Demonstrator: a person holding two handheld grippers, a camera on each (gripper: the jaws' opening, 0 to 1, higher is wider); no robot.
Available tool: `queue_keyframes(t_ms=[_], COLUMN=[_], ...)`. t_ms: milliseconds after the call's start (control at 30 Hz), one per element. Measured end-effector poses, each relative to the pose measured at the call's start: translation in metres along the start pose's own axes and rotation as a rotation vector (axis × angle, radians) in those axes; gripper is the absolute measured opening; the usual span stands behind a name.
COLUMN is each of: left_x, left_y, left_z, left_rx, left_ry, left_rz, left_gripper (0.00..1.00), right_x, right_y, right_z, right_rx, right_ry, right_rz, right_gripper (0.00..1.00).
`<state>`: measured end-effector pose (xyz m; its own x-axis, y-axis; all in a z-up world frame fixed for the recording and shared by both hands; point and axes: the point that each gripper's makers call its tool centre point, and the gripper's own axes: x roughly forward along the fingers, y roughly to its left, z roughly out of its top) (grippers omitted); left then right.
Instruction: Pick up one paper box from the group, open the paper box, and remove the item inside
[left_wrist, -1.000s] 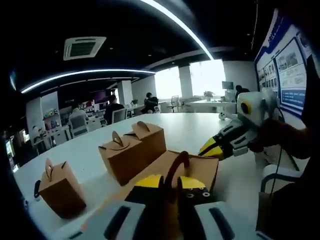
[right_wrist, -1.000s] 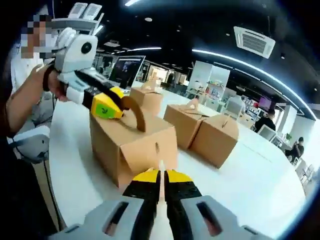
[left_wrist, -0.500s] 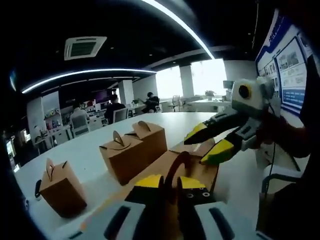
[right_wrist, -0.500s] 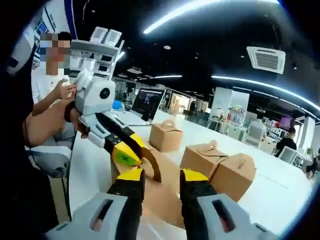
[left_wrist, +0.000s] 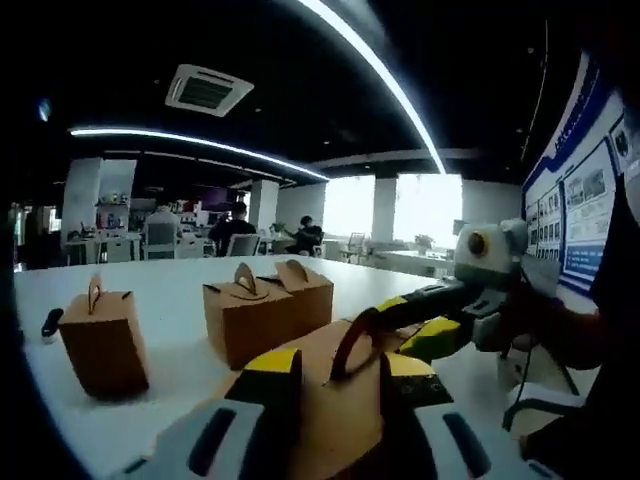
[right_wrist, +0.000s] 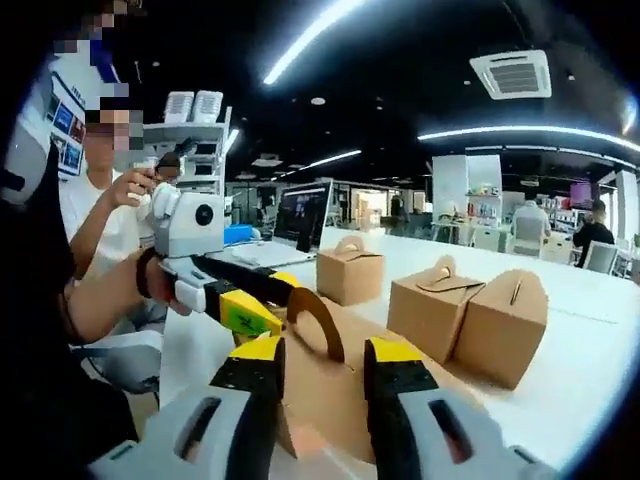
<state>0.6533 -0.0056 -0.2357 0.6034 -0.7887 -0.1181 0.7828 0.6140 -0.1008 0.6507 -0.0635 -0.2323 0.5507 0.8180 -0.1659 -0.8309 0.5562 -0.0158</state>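
White tabletop (left_wrist: 180, 285) in an open-plan office carries four brown paper boxes. Nearest box (right_wrist: 320, 385) sits between both grippers, its arched handle (right_wrist: 318, 322) upright. Left gripper (left_wrist: 340, 372) has its jaws parted, straddling the handle and box top; whether they press the cardboard cannot be determined. Right gripper (right_wrist: 322, 355) likewise stands parted either side of the handle. Three closed boxes remain behind: a touching pair (left_wrist: 265, 308) and a single box (left_wrist: 97, 340) standing apart.

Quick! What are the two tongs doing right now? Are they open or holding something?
Left tongs: open, either side of the paper box.
Right tongs: open, straddling the box's handle.
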Motion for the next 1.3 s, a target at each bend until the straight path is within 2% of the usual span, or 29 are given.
queue_keyframes(t_ms=[100, 200, 300, 400, 433, 467, 500, 533, 600, 667, 733, 867, 933, 1033, 1200, 1300], left_x=[-0.005, -0.006, -0.006, -0.007, -0.008, -0.008, -0.01, -0.01, -0.01, -0.01, -0.01, -0.004, -0.003, -0.004, -0.004, -0.005], left_y=[0.0, -0.001, -0.003, -0.011, -0.015, -0.019, -0.023, -0.025, -0.023, -0.021, -0.021, -0.023, -0.023, -0.024, -0.026, -0.026], left_z=[0.0, 0.0, 0.0, -0.001, -0.005, -0.008, -0.01, -0.011, -0.011, -0.012, -0.014, -0.012, -0.014, -0.015, -0.016, -0.016], left_rx=[-0.03, -0.028, 0.021, 0.075, 0.102, 0.186, 0.227, 0.232, 0.252, 0.305, 0.341, 0.337, 0.346, 0.359, 0.373, 0.37], left_ry=[-0.024, -0.029, -0.006, 0.035, 0.075, 0.095, 0.112, 0.126, 0.153, 0.195, 0.219, 0.241, 0.239, 0.234, 0.223, 0.22], left_rz=[0.003, -0.004, -0.032, -0.095, -0.136, -0.179, -0.206, -0.225, -0.237, -0.246, -0.26, -0.275, -0.271, -0.264, -0.268, -0.273], left_gripper=[0.38, 0.39, 0.39, 0.4, 0.42, 0.48, 0.52, 0.55, 0.55, 0.54, 0.54, 0.53, 0.53, 0.54, 0.57, 0.57], right_x=[0.0, 0.001, 0.002, 0.006, 0.007, 0.009, 0.01, 0.012, 0.015, 0.019, 0.022, 0.031, 0.035, 0.039, 0.038, 0.037], right_y=[-0.001, -0.001, -0.001, 0.003, 0.004, 0.004, 0.003, 0.003, 0.004, 0.01, 0.014, 0.023, 0.024, 0.023, 0.023, 0.025], right_z=[0.001, 0.001, 0.007, 0.012, 0.014, 0.015, 0.015, 0.016, 0.02, 0.023, 0.023, 0.025, 0.023, 0.021, 0.02, 0.024], right_rx=[0.015, -0.009, -0.136, -0.276, -0.343, -0.387, -0.429, -0.475, -0.581, -0.674, -0.744, -0.979, -1.024, -1.023, -1.132, -1.159], right_ry=[-0.018, 0.007, 0.046, 0.081, 0.102, 0.12, 0.142, 0.158, 0.188, 0.22, 0.247, 0.324, 0.35, 0.366, 0.426, 0.426], right_rz=[0.001, -0.024, -0.086, -0.116, -0.129, -0.142, -0.153, -0.162, -0.179, -0.187, -0.186, -0.214, -0.221, -0.237, -0.252, -0.264], right_gripper=[0.33, 0.34, 0.33, 0.3, 0.29, 0.28, 0.28, 0.28, 0.28, 0.28, 0.28, 0.27, 0.25, 0.24, 0.23, 0.22])
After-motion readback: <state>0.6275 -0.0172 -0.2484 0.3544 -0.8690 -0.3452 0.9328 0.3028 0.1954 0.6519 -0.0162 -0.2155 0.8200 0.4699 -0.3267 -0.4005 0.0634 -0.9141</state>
